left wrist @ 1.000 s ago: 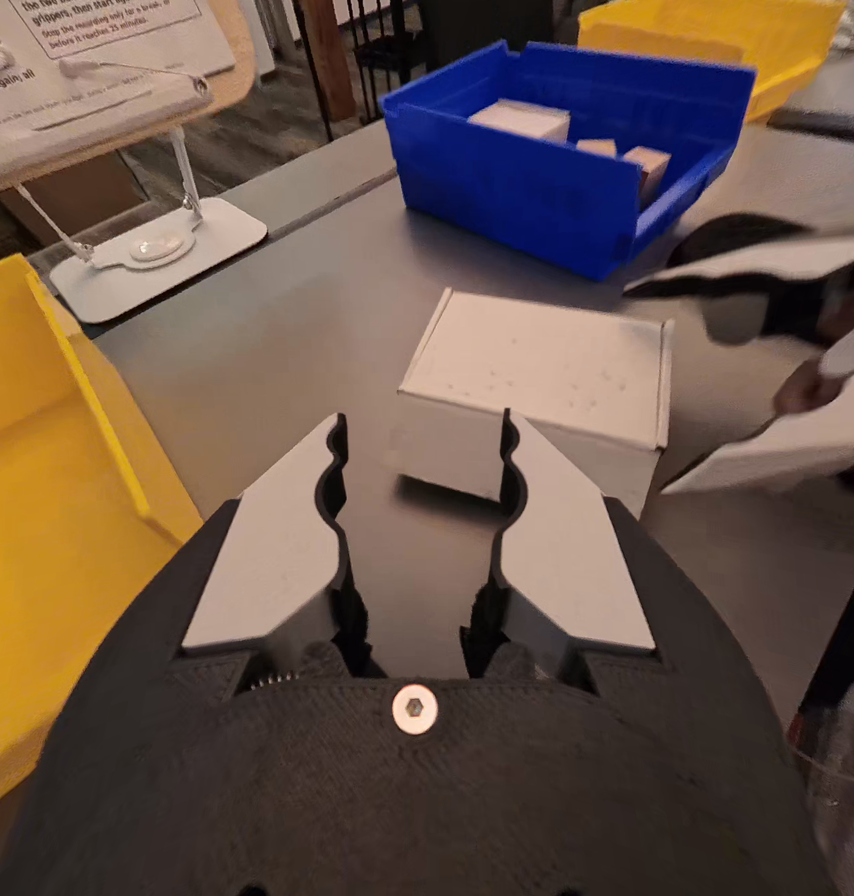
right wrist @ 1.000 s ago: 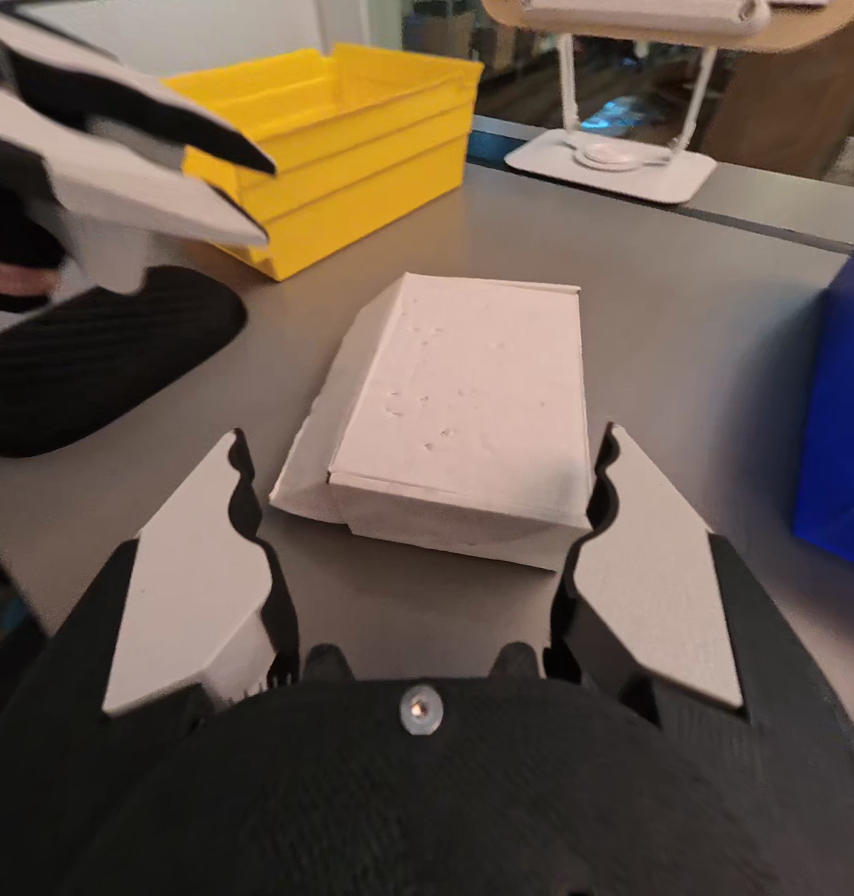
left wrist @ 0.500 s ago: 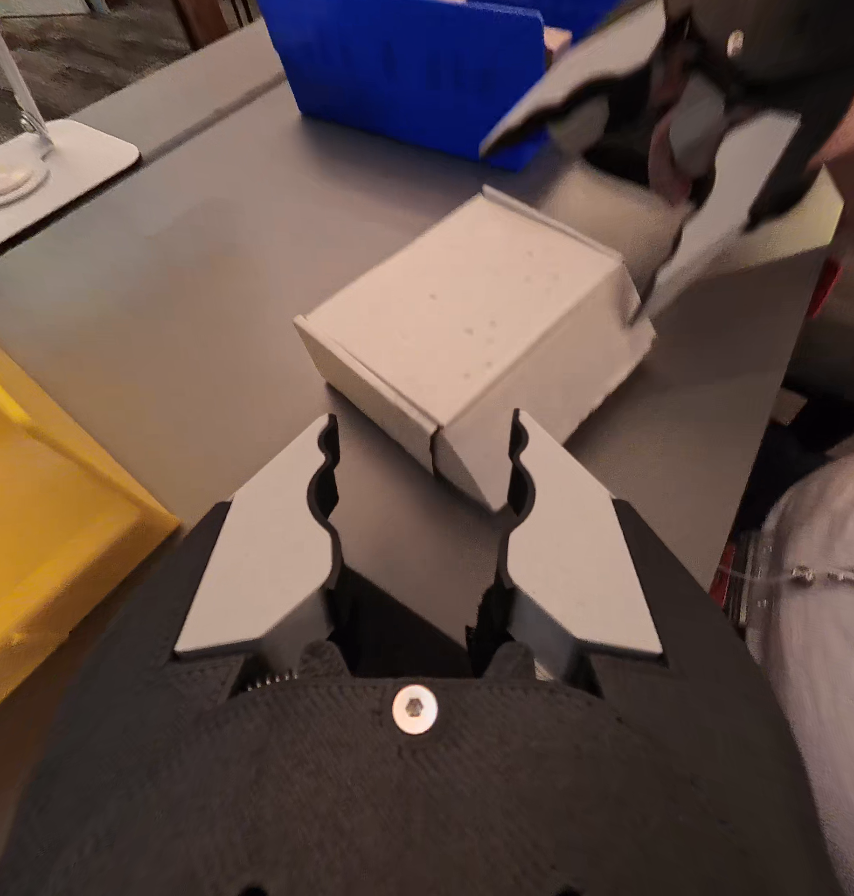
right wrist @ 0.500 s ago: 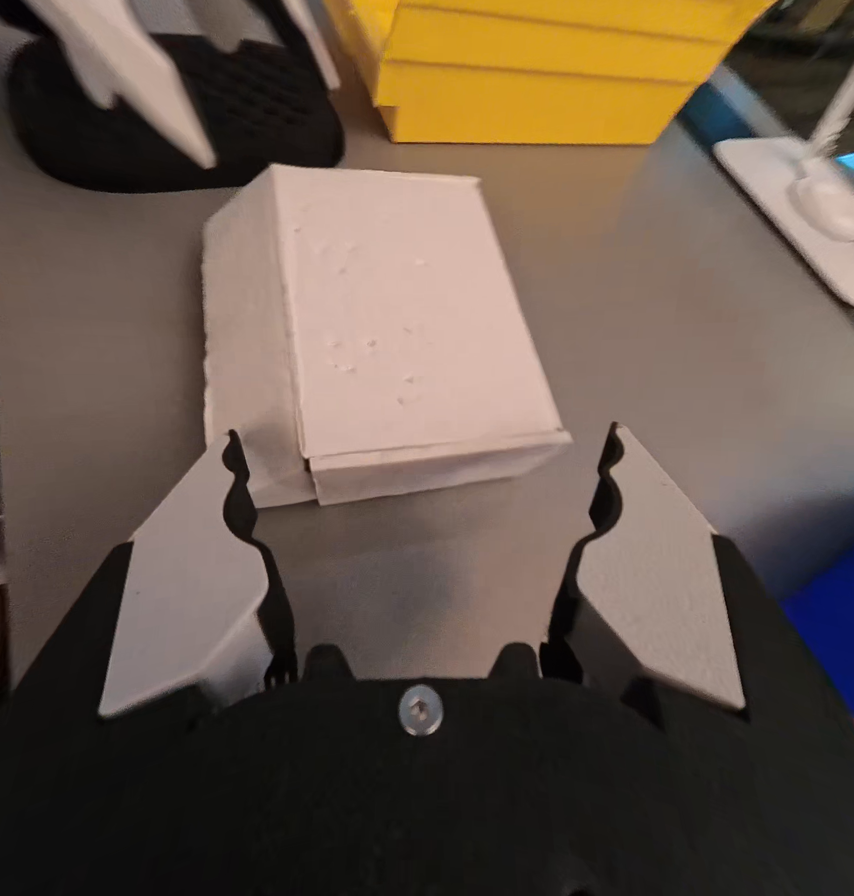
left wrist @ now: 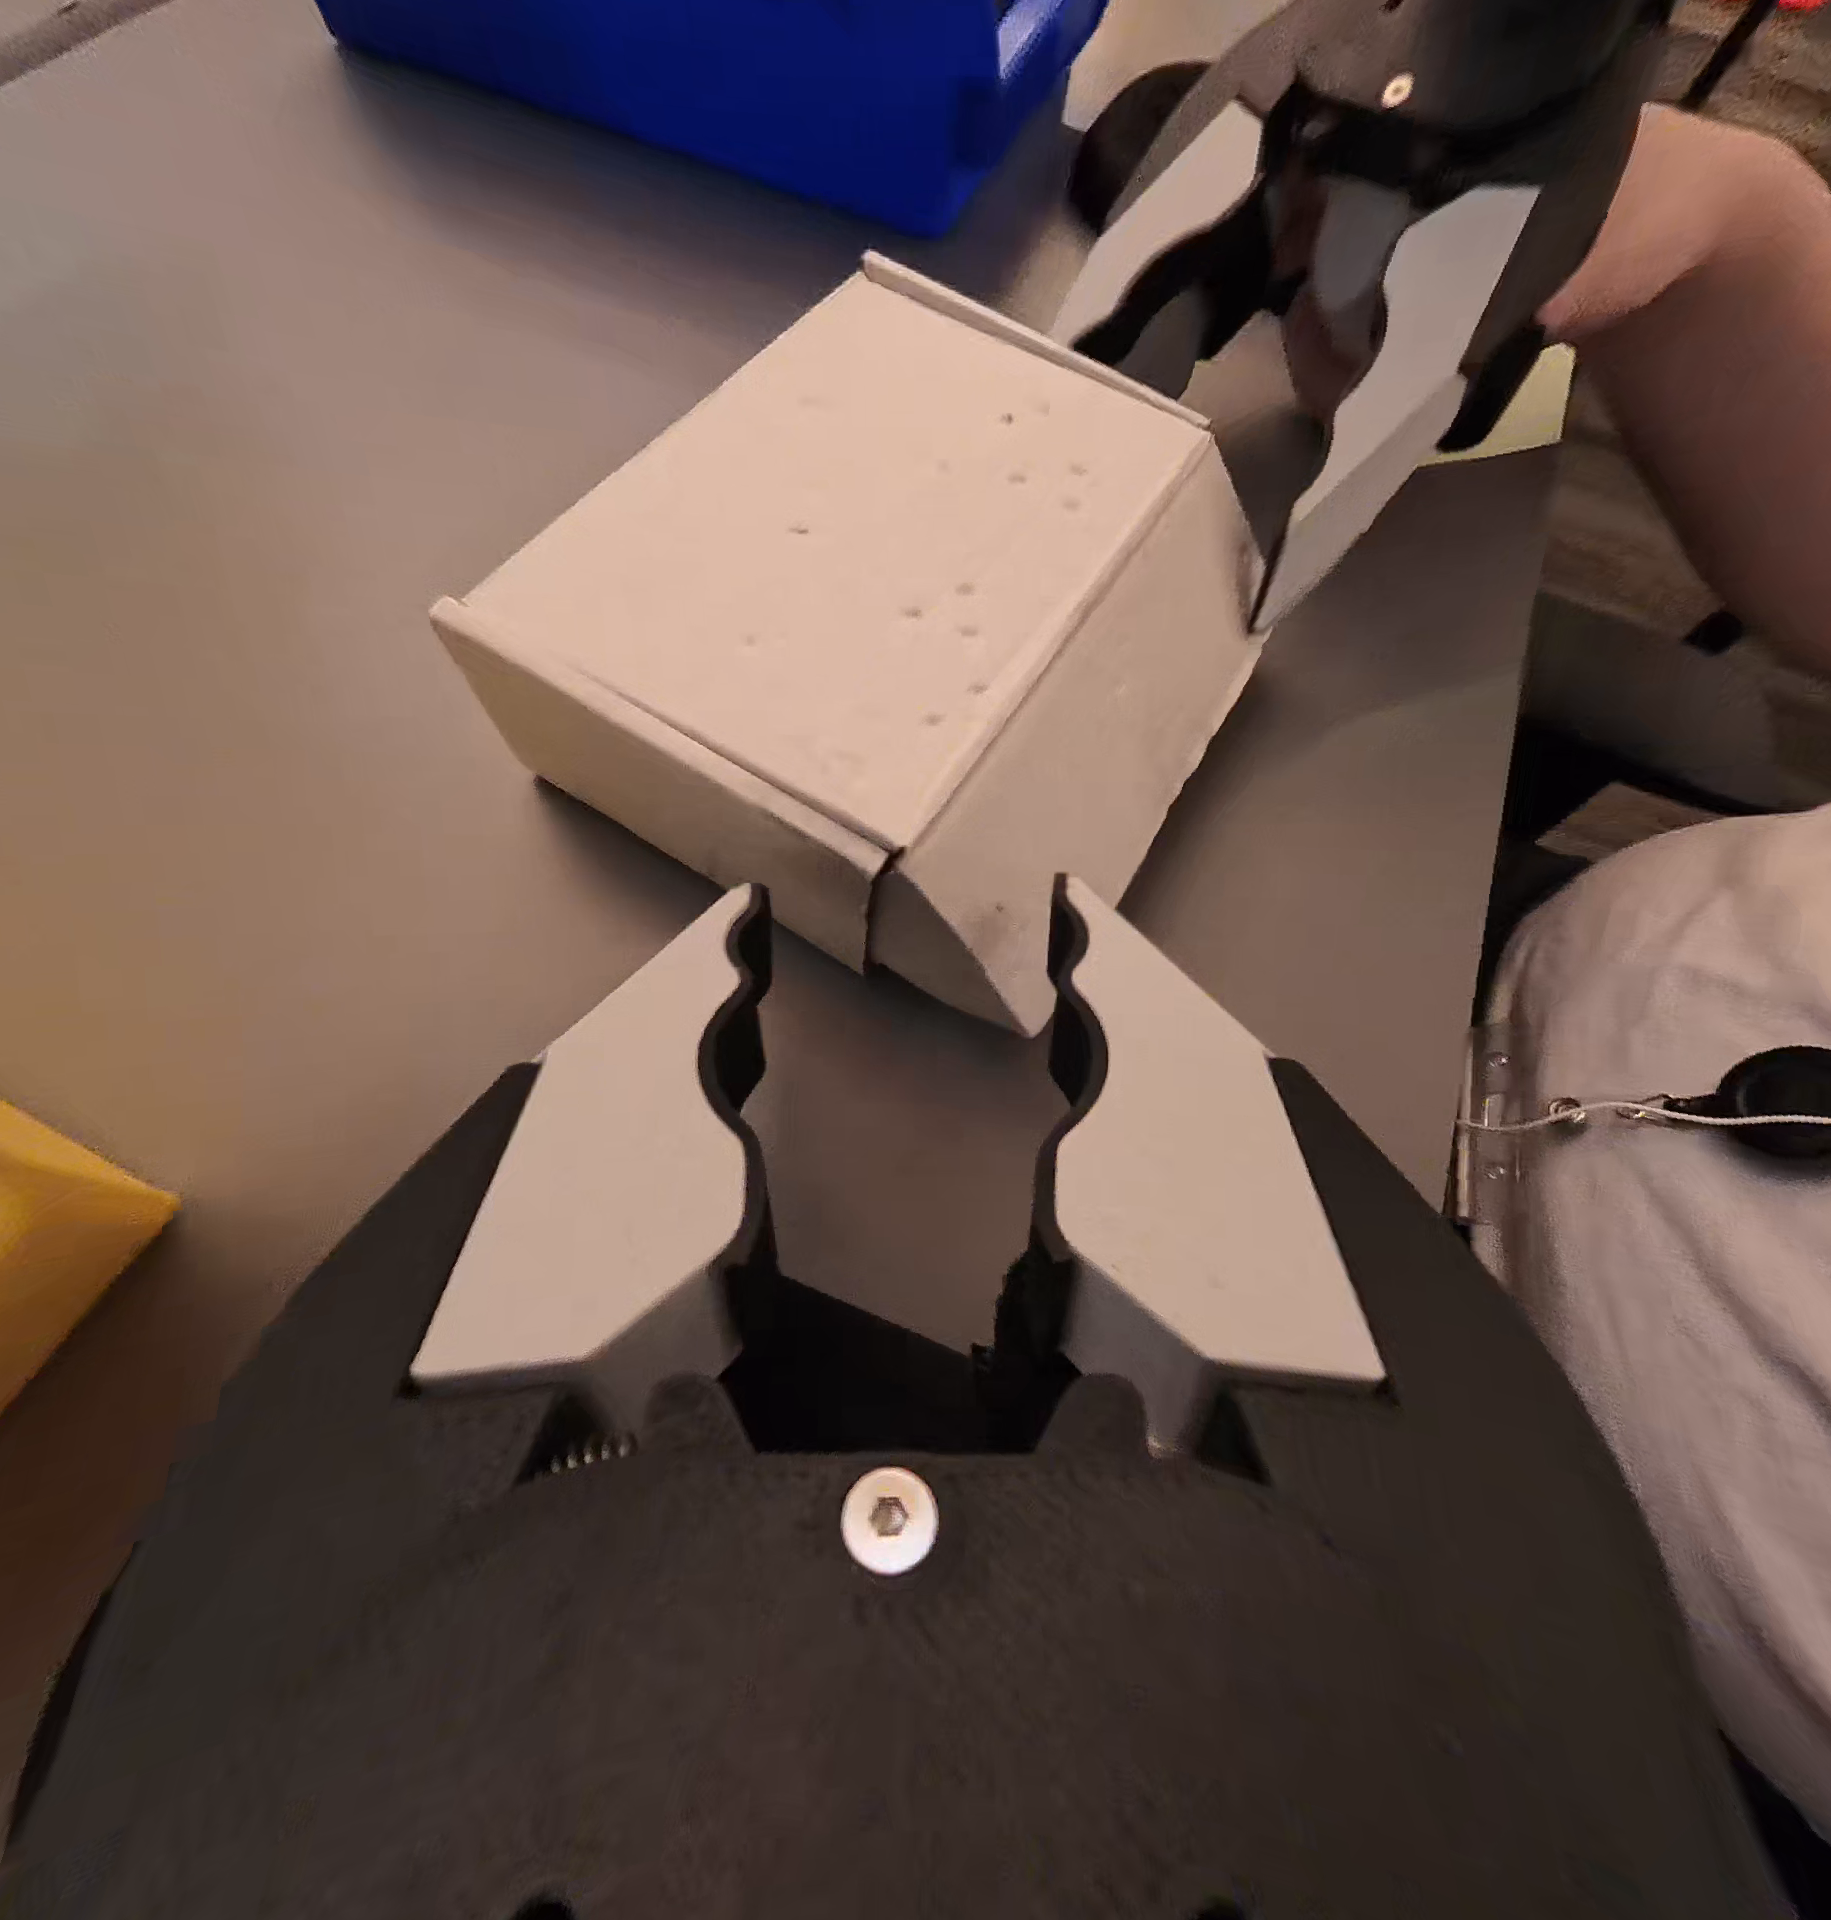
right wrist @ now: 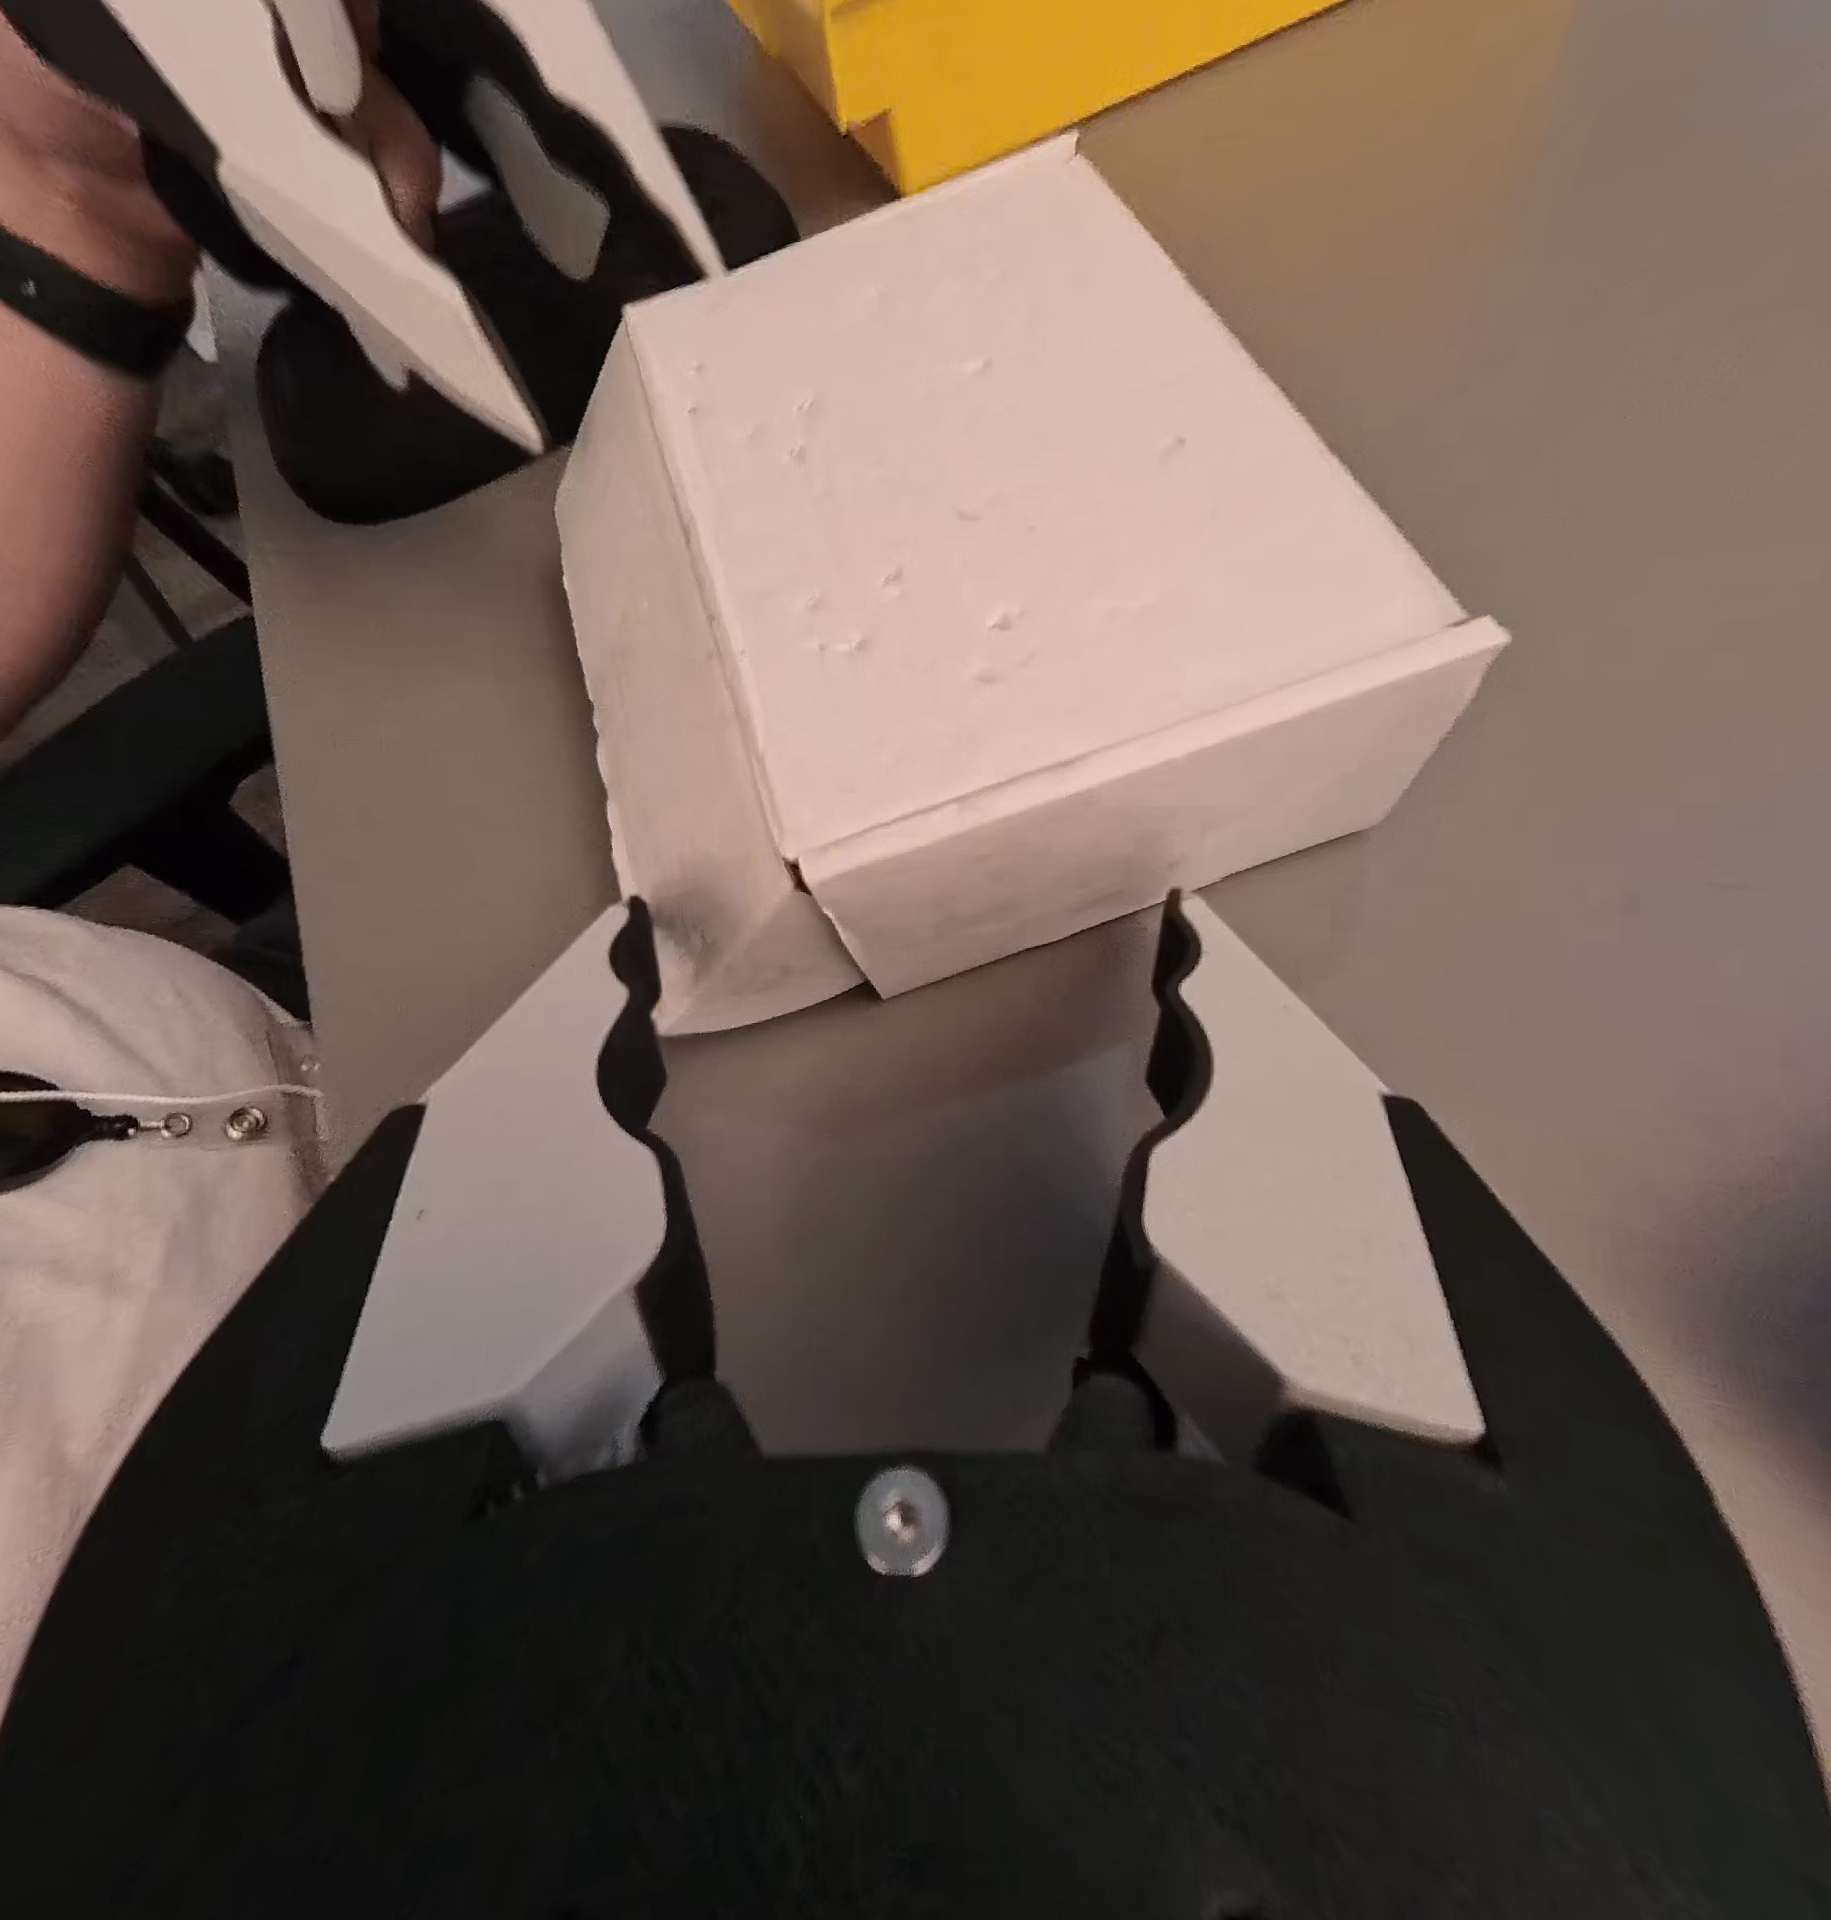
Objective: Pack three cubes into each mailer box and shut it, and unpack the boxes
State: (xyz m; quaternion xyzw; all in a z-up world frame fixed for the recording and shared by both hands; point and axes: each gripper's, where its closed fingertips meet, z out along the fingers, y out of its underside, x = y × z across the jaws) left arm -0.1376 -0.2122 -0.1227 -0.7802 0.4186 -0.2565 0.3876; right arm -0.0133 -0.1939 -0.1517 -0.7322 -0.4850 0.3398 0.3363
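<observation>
A closed white mailer box [left wrist: 859,665] sits on the grey table, near its edge by the person. My left gripper [left wrist: 906,888] is open and empty, and its fingertips straddle the box's near corner. In the left wrist view one of the right gripper's fingers [left wrist: 1358,488] touches the box's far right corner. In the right wrist view the box [right wrist: 994,582] lies just ahead. My right gripper [right wrist: 903,904] is open and empty around its near corner. One of the left gripper's fingers [right wrist: 371,260] is by the box's far left corner. No cubes show.
A blue bin [left wrist: 734,83] stands behind the box in the left wrist view, and a yellow bin [left wrist: 17,1226] is at the left. The yellow bin [right wrist: 994,73] also shows beyond the box in the right wrist view. The person's arm [left wrist: 1742,343] and shirt [left wrist: 1669,1403] are close on the right.
Both grippers have swung round and closed in on opposite corners of the box. The right gripper's jaws have narrowed somewhat. The box now shows corner-on in both views.
</observation>
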